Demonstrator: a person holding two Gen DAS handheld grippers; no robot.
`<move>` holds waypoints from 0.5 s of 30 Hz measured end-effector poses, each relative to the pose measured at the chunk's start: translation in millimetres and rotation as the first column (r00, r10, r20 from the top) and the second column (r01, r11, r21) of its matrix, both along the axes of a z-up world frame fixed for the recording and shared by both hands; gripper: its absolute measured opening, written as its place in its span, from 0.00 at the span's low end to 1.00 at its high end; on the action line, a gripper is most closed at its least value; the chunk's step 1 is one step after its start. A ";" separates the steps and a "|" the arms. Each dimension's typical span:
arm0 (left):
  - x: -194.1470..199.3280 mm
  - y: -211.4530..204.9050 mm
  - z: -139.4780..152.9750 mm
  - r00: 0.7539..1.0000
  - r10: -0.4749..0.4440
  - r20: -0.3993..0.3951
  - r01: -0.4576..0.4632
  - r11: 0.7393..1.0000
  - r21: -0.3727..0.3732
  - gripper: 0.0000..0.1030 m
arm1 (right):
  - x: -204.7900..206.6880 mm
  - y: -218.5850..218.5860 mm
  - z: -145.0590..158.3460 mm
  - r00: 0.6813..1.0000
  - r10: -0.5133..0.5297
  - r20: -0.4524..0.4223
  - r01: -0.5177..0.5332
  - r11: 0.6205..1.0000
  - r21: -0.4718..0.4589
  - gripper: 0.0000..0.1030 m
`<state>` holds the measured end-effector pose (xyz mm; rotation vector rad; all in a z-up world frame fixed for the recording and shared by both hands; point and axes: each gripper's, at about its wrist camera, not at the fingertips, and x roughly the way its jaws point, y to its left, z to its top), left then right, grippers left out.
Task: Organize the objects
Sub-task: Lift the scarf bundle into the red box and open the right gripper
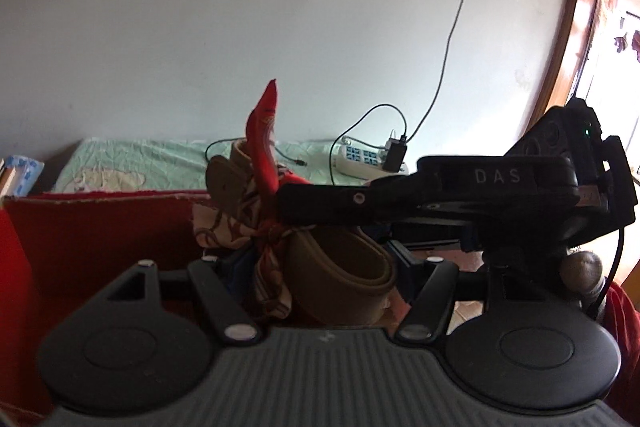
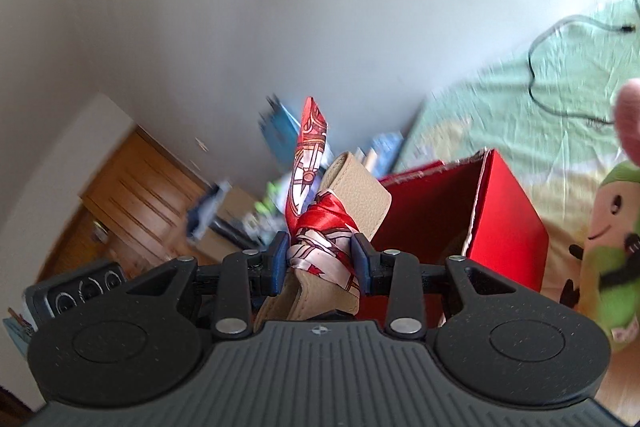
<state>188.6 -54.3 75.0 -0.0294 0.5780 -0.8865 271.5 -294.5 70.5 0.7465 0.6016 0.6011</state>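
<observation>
Above the red box (image 2: 508, 223), both jaws grip a tan strap (image 2: 356, 183) knotted with a red-and-white patterned scarf (image 2: 316, 243)

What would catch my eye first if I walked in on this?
A tan leather strap knotted with a glossy red-and-white patterned scarf, clamped in the right gripper, centre frame. Behind it to the right, an open red cardboard box stands on the pale green bedsheet, with a green-and-yellow plush toy at the right edge.

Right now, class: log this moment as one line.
right gripper: shut on scarf-wrapped beige strap | left gripper: strap between fingers, grip unclear | red box: open
</observation>
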 end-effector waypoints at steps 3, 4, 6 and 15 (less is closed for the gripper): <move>24.0 6.2 -5.0 0.996 0.018 -0.089 -0.015 0.999 0.036 0.65 | 19.1 15.9 -11.7 0.994 0.040 -0.104 -0.044 0.998 -0.037 0.35; 29.7 9.2 -7.2 0.993 0.029 -0.118 -0.023 0.999 0.049 0.65 | 26.6 20.9 -13.8 0.989 0.049 -0.141 -0.056 0.997 -0.046 0.35; 41.5 15.1 -11.5 0.983 0.046 -0.176 -0.032 0.996 0.081 0.65 | 18.2 24.8 -18.8 0.977 0.059 -0.203 -0.076 0.994 -0.076 0.35; 79.6 28.1 -44.5 0.923 0.078 -0.378 -0.020 0.988 0.156 0.63 | 11.1 58.4 -19.1 0.932 0.005 -0.363 -0.094 0.969 -0.229 0.34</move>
